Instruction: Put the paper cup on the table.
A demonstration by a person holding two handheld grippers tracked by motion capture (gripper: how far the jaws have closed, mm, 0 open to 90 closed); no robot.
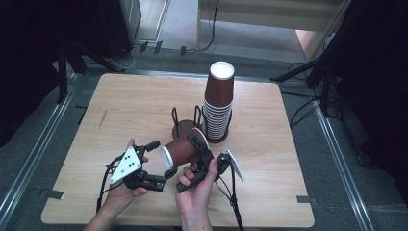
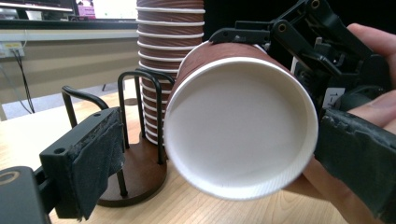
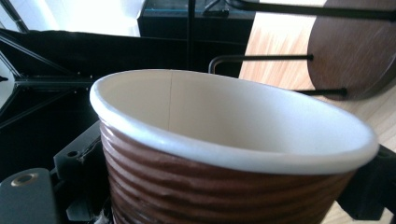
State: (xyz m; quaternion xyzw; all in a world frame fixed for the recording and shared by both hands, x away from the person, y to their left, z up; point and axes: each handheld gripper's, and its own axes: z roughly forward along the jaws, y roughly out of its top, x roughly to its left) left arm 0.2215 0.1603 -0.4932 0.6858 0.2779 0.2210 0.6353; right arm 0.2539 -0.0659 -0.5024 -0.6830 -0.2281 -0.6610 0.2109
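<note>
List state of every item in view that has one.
Paper cup: on its side, held off the table, mouth toward the left hand-held gripper.
Cup stack: upright, nested in the holder.
Cup holder: upright, near slot empty.
Left hand-held gripper: open, jaws apart beside the rim.
Right hand-held gripper: shut on the cup.

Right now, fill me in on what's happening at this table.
A person works with a gripper in each hand. The right gripper holds a brown ribbed paper cup on its side, clamped across its body, with the open mouth facing the left gripper. The left jaws stand apart on either side of the rim, not pressing on it. Behind, a tall cup stack stands in a wire cup holder on the wooden table.
</note>
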